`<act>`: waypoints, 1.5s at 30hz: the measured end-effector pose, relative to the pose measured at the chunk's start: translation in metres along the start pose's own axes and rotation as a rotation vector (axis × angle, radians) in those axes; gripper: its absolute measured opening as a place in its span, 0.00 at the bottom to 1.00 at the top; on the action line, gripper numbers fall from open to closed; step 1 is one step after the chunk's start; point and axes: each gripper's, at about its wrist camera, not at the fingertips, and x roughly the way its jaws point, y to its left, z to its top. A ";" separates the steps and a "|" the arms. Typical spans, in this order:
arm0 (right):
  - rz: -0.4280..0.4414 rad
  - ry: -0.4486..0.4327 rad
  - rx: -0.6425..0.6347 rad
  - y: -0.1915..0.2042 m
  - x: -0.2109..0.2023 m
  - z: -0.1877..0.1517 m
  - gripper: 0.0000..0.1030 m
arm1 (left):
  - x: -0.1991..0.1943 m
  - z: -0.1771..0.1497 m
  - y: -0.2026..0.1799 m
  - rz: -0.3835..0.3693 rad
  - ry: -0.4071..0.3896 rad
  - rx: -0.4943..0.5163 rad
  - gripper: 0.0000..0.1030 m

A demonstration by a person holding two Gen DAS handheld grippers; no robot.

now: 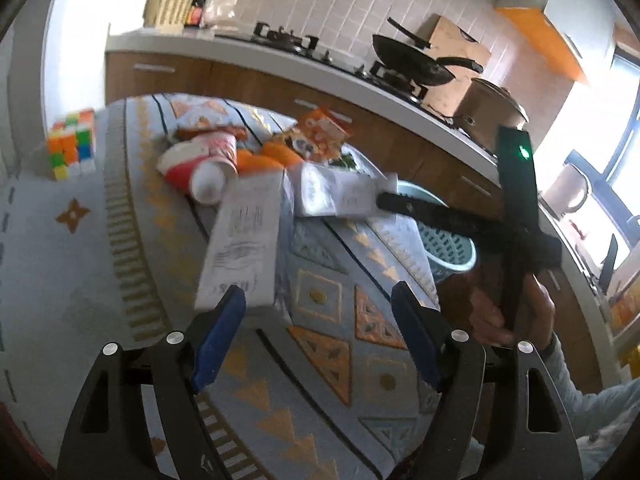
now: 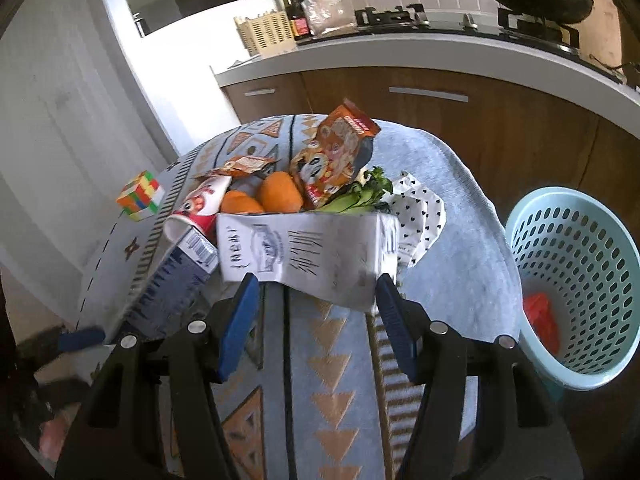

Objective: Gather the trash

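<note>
A pile of trash lies on the patterned tablecloth [image 2: 328, 360]: two white cartons, a red-and-white paper cup [image 2: 200, 208], orange snack wrappers [image 2: 336, 152], orange peel pieces [image 2: 280, 196], green scraps [image 2: 360, 196] and a dotted wrapper [image 2: 420, 216]. My left gripper [image 1: 320, 308] is open, its left finger at the near end of one long white carton [image 1: 244, 240]. My right gripper [image 2: 314, 296] is open around the near side of the other white carton [image 2: 304, 256]; it also shows in the left wrist view [image 1: 340, 194]. A light-blue perforated basket [image 2: 572, 280] stands right of the table with red trash inside.
A colourful puzzle cube [image 2: 140, 196] sits at the table's left edge. Behind the table runs a kitchen counter [image 2: 400, 52] with brown cabinets, a gas hob, a black pan [image 1: 412, 60] and a wicker basket [image 2: 264, 34]. The person's right hand and gripper handle [image 1: 516, 216] are at right.
</note>
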 end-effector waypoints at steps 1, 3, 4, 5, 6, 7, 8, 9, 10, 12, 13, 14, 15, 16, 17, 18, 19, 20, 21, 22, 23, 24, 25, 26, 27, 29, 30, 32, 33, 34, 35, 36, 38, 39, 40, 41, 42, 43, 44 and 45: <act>0.002 -0.003 -0.001 0.000 -0.004 -0.001 0.55 | -0.002 0.002 0.000 0.019 -0.011 0.003 0.71; 0.008 -0.005 -0.004 0.000 -0.008 -0.004 0.55 | -0.003 0.007 0.002 0.052 -0.025 0.005 0.73; 0.008 -0.004 -0.006 0.000 -0.009 -0.005 0.55 | -0.001 0.009 0.003 0.068 -0.021 0.002 0.75; 0.006 -0.005 -0.009 -0.001 -0.011 -0.006 0.55 | 0.003 0.012 0.004 0.085 -0.011 0.001 0.75; 0.001 -0.008 -0.016 -0.001 -0.012 -0.006 0.55 | 0.011 0.015 0.003 0.117 0.009 0.002 0.75; -0.009 -0.013 -0.021 -0.002 -0.012 -0.005 0.55 | 0.017 0.018 0.003 0.135 0.021 0.005 0.75; -0.028 -0.021 -0.023 -0.004 -0.012 -0.004 0.55 | 0.025 0.021 0.003 0.153 0.035 0.007 0.75; -0.044 -0.028 -0.021 -0.008 -0.010 -0.002 0.55 | 0.037 0.024 0.002 0.178 0.058 0.003 0.75; -0.049 -0.030 -0.016 -0.012 -0.008 0.001 0.55 | 0.045 0.025 0.003 0.198 0.078 0.002 0.75; -0.075 -0.028 0.000 -0.024 0.001 0.006 0.55 | 0.066 0.028 0.001 0.266 0.119 0.021 0.75; -0.086 -0.016 0.006 -0.029 0.008 0.008 0.55 | 0.073 0.027 0.000 0.293 0.133 0.026 0.72; -0.080 0.001 0.015 -0.035 0.015 0.010 0.55 | 0.080 0.027 0.000 0.321 0.148 0.031 0.69; -0.064 0.019 0.027 -0.039 0.021 0.011 0.55 | 0.086 0.026 0.002 0.340 0.162 0.030 0.61; -0.036 0.039 0.050 -0.044 0.028 0.013 0.55 | 0.089 0.025 0.005 0.352 0.173 0.019 0.58; -0.017 0.055 0.067 -0.046 0.032 0.013 0.55 | 0.088 0.024 0.007 0.365 0.165 0.013 0.57; -0.003 0.070 0.074 -0.045 0.035 0.012 0.55 | 0.085 0.023 0.007 0.369 0.157 0.013 0.56; 0.010 0.071 0.068 -0.041 0.034 0.010 0.55 | 0.080 0.021 0.008 0.369 0.152 0.008 0.56; 0.013 0.069 0.054 -0.036 0.032 0.009 0.56 | 0.074 0.021 0.010 0.367 0.140 -0.003 0.56; 0.013 0.071 0.025 -0.027 0.029 0.005 0.56 | 0.069 0.020 0.011 0.367 0.127 -0.012 0.56; 0.020 0.073 0.009 -0.021 0.027 0.003 0.56 | 0.062 0.020 0.014 0.366 0.110 -0.026 0.56; 0.043 0.080 -0.017 -0.011 0.024 -0.002 0.56 | 0.054 0.019 0.018 0.368 0.095 -0.042 0.56; 0.077 0.095 -0.041 -0.001 0.021 -0.007 0.56 | 0.047 0.019 0.021 0.372 0.080 -0.061 0.56; 0.114 0.110 -0.061 0.010 0.017 -0.013 0.56 | 0.042 0.017 0.024 0.374 0.067 -0.076 0.56; 0.151 0.129 -0.084 0.020 0.014 -0.019 0.56 | 0.035 0.016 0.027 0.377 0.056 -0.094 0.56; 0.183 0.146 -0.110 0.031 0.010 -0.025 0.56 | 0.027 0.015 0.034 0.379 0.042 -0.123 0.56; 0.224 0.159 -0.170 0.052 0.001 -0.037 0.56 | 0.017 0.012 0.043 0.384 0.028 -0.156 0.56; 0.242 0.157 -0.200 0.059 -0.006 -0.041 0.56 | 0.012 0.011 0.047 0.390 0.023 -0.168 0.56; 0.245 0.136 -0.235 0.065 -0.016 -0.044 0.56 | 0.007 0.011 0.052 0.397 0.018 -0.178 0.56; 0.230 0.122 -0.245 0.065 -0.020 -0.042 0.56 | 0.006 0.011 0.054 0.401 0.015 -0.183 0.56; 0.185 0.088 -0.271 0.066 -0.023 -0.039 0.56 | 0.004 0.010 0.056 0.401 0.010 -0.190 0.56; 0.153 0.073 -0.287 0.067 -0.022 -0.035 0.56 | 0.004 0.010 0.056 0.399 0.008 -0.194 0.56; 0.129 0.068 -0.298 0.069 -0.020 -0.032 0.58 | 0.003 0.010 0.056 0.394 0.006 -0.198 0.56; 0.092 0.076 -0.332 0.072 -0.008 -0.024 0.63 | 0.006 0.010 0.054 0.386 0.010 -0.200 0.56; 0.084 0.084 -0.345 0.072 -0.003 -0.022 0.64 | 0.008 0.010 0.051 0.386 0.011 -0.195 0.56; 0.072 0.102 -0.369 0.075 0.007 -0.019 0.64 | 0.009 0.009 0.050 0.387 0.012 -0.190 0.56; 0.068 0.116 -0.381 0.075 0.012 -0.019 0.65 | 0.009 0.009 0.048 0.387 0.012 -0.185 0.56; 0.060 0.135 -0.393 0.076 0.019 -0.019 0.65 | 0.010 0.009 0.046 0.388 0.011 -0.181 0.56; 0.044 0.164 -0.413 0.079 0.028 -0.019 0.65 | 0.010 0.009 0.046 0.388 0.011 -0.180 0.56; 0.036 0.173 -0.425 0.081 0.034 -0.019 0.65 | 0.010 0.009 0.045 0.389 0.012 -0.179 0.56; 0.033 0.184 -0.446 0.085 0.038 -0.020 0.65 | 0.011 0.009 0.045 0.390 0.012 -0.179 0.56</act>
